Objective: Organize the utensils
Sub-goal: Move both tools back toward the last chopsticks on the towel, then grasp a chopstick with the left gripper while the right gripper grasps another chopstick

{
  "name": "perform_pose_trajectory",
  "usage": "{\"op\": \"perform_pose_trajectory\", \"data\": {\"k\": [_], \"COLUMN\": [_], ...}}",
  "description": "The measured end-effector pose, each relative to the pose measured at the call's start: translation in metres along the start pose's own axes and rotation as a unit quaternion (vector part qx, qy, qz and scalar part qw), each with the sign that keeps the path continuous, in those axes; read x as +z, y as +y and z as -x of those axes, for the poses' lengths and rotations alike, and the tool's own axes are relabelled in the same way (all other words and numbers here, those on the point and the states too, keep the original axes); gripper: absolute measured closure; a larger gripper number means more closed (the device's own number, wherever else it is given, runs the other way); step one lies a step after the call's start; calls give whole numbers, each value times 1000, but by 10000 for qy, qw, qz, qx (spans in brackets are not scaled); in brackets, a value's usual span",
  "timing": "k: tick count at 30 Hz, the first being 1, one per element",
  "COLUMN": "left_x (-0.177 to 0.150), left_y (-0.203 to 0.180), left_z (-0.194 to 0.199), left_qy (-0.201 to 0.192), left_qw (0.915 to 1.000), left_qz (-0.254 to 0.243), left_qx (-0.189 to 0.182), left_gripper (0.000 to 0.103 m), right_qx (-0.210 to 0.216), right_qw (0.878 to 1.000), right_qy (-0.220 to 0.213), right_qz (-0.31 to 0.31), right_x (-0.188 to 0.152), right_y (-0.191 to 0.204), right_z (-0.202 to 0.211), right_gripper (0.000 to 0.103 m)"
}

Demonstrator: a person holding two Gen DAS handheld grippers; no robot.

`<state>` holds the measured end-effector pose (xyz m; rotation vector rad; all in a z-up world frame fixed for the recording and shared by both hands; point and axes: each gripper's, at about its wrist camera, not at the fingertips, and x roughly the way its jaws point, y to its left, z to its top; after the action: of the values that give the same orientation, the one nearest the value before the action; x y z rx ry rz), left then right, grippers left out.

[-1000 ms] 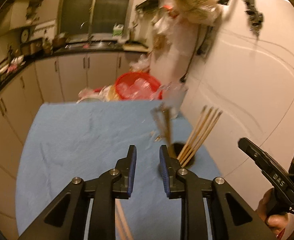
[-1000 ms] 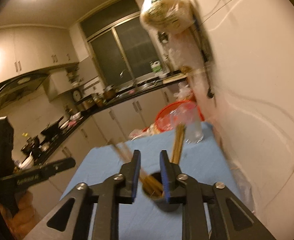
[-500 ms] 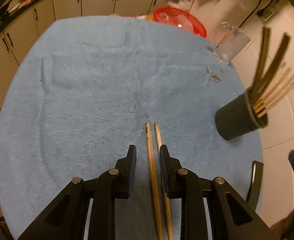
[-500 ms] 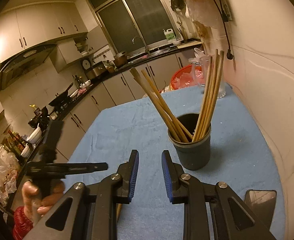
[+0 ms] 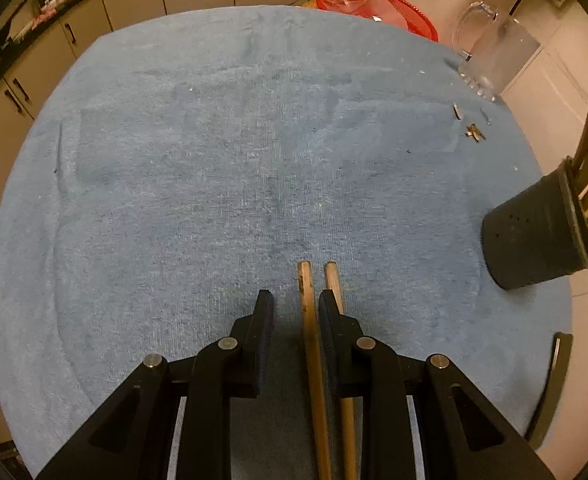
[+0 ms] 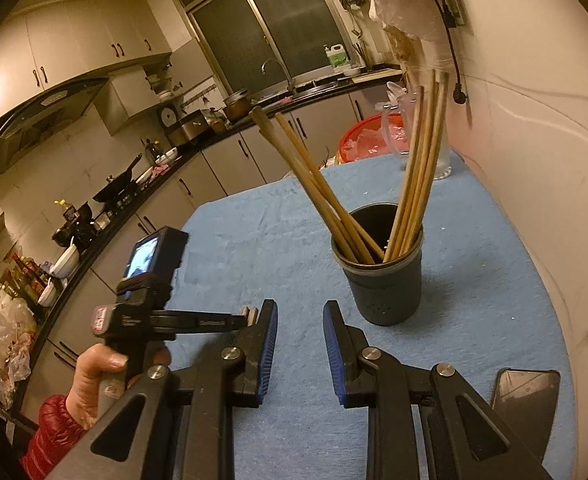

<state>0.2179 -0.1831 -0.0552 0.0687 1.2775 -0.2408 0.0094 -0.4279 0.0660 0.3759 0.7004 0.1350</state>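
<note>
Left wrist: chopsticks (image 5: 313, 360) lie mid-towel (image 5: 213, 160), holder (image 5: 534, 236) near its edge.

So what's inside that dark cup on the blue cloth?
The dark cup holds wooden chopsticks standing up in two leaning bunches, one tilted left, one right. Their lower ends and the cup's bottom are hidden by its wall, so anything else down there can't be seen.

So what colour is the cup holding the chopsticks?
The cup is dark grey, almost charcoal; the right wrist view shows it best.
</note>
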Motion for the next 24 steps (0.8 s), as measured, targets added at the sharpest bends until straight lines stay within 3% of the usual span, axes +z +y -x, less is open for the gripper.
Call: {"op": "perform_pose_trajectory", "data": {"k": [3,8,11,18,24], "left_x": [-3,-25,-37,-47,-60], "left_y": [3,40,64,77,83], "left_z": [1,11,18,19,25], "left_qy": [3,-44,-58,-106,-191], "left_qw": [9999,9993,9991,9977,9974], "left_qz": [63,274,420,653,684], "left_qx": [118,245,85,-167,-134], "left_gripper": [81,82,83,85,85], "right_qx": [17,79,148,383,76], "right_qw": [9999,9986,9963,9802,9689], "right_qy": [94,480,803,1943,2470], "right_qz": [63,228,265,12,140], "right_x": [0,-1,2,10,7], "right_y": [6,21,30,45,57], "right_z": [-7,-33,-56,-145,-203], "right_gripper": [77,77,77,76,76]}}
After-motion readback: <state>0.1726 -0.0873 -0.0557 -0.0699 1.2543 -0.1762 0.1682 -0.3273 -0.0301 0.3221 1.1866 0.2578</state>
